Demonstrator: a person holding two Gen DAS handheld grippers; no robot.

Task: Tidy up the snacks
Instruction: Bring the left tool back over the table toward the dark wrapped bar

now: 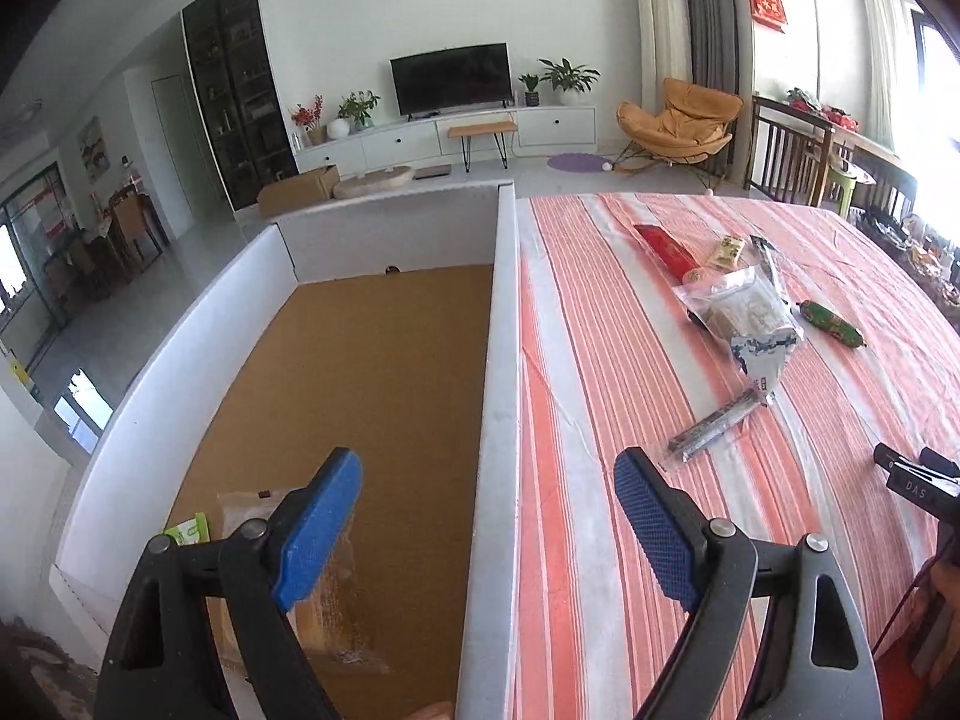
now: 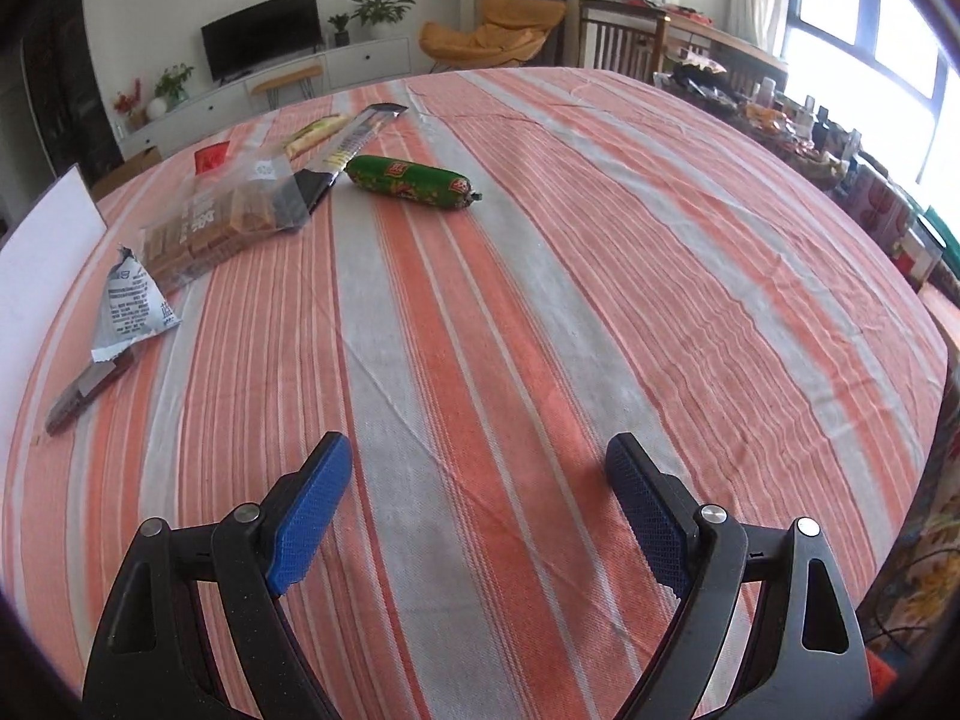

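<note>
My left gripper (image 1: 487,483) is open and empty, straddling the right wall of a white box (image 1: 501,312) with a brown floor. In the box's near corner lie an orange packet (image 1: 327,594) and a green packet (image 1: 189,528). On the striped cloth to the right lie a clear biscuit bag (image 1: 741,309), a green sausage (image 1: 834,324), a dark stick pack (image 1: 711,429), a red packet (image 1: 669,249) and a small yellow packet (image 1: 729,252). My right gripper (image 2: 477,459) is open and empty above bare cloth. The green sausage (image 2: 414,183), biscuit bag (image 2: 222,216) and dark stick pack (image 2: 84,396) lie ahead to its left.
The striped tablecloth (image 2: 540,276) covers the table. The white box wall (image 2: 42,246) shows at the left edge of the right wrist view. Wooden chairs (image 1: 786,144) and a cluttered side table (image 2: 798,120) stand beyond the far right edge. My right gripper's body (image 1: 918,480) shows at right.
</note>
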